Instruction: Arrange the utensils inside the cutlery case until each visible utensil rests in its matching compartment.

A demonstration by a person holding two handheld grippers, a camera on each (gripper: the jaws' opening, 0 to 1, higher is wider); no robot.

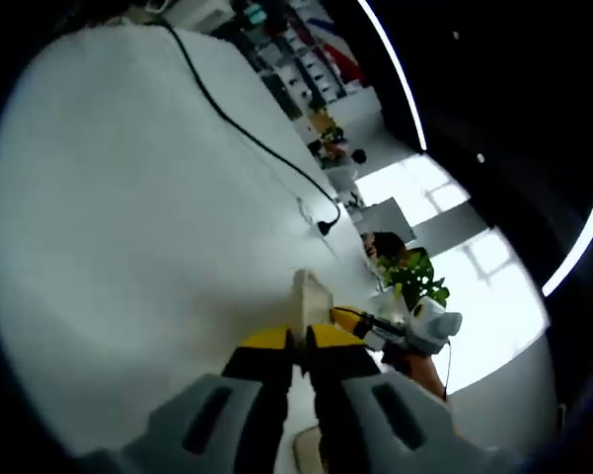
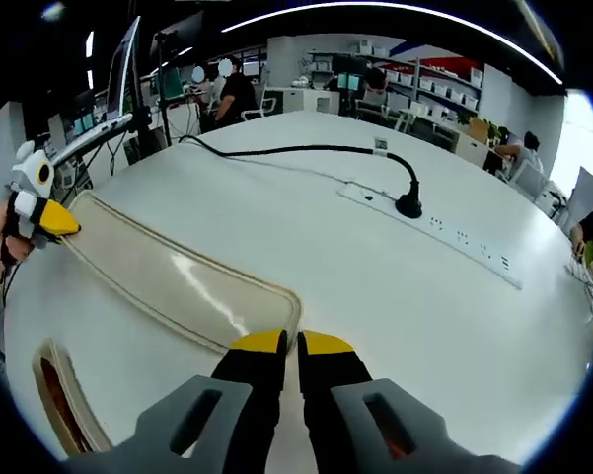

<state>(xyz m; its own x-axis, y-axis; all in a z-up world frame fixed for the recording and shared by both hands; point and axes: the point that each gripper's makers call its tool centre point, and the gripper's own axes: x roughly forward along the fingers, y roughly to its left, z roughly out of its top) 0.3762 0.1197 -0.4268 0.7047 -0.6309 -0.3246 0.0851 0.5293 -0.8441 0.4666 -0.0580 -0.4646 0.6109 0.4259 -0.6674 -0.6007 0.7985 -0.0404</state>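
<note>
A beige cutlery case lid lies stretched over the white table, long and flat with a stitched rim. My right gripper is shut on its near corner. My left gripper, held in a hand, pinches the lid's far end. In the left gripper view the lid shows edge-on, rising from my left gripper, whose jaws are shut on it. The right gripper comes in just beyond it. A second beige-rimmed part with a dark reddish inside lies at the lower left; its contents are unclear.
A black cable crosses the table to a plug in a white power strip. A monitor stands at the left edge. People sit at desks behind. A green plant stands past the table's end.
</note>
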